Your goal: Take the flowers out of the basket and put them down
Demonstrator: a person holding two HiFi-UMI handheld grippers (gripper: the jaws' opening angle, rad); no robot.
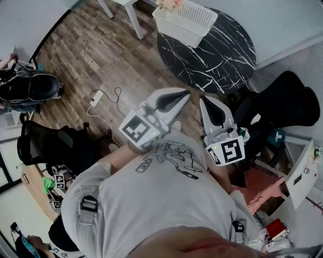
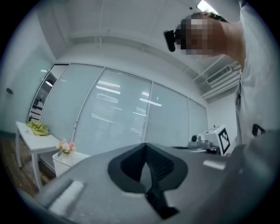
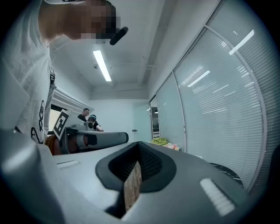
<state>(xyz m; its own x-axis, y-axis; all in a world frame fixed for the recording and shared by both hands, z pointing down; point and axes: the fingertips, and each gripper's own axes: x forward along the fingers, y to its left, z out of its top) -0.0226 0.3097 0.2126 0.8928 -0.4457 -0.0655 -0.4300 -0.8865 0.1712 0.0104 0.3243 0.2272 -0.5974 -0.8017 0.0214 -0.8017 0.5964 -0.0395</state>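
The round black marble-patterned table (image 1: pixel 222 55) fills the top of the head view, and everything that matters is placed by it. The white slatted basket (image 1: pixel 187 25) stands on the table at its far left rim. Both grippers hang off the table on its near side, close to the person's chest and pointing level toward it, with bare wooden floor between them and the table's near edge.

The left gripper (image 1: pixel 184 94) has its fingers pressed together with nothing between them. The right gripper (image 1: pixel 205 102) is the same, its pads meeting along one thin seam and holding nothing.

The flowers (image 1: pixel 169 4) are a small pink and cream bunch standing up out of the basket's far left corner, above the table top. The left gripper view shows them as a little cluster of heads just over the basket rim.

They look light and soft, so weight should be no problem. The heads would likely crush or shed under a hard pinch. The better hold is probably low on the gathered stems, just under the heads, where the bunch is stiffest. The stems are hidden inside the basket, so whether they are loose or tied cannot be told.
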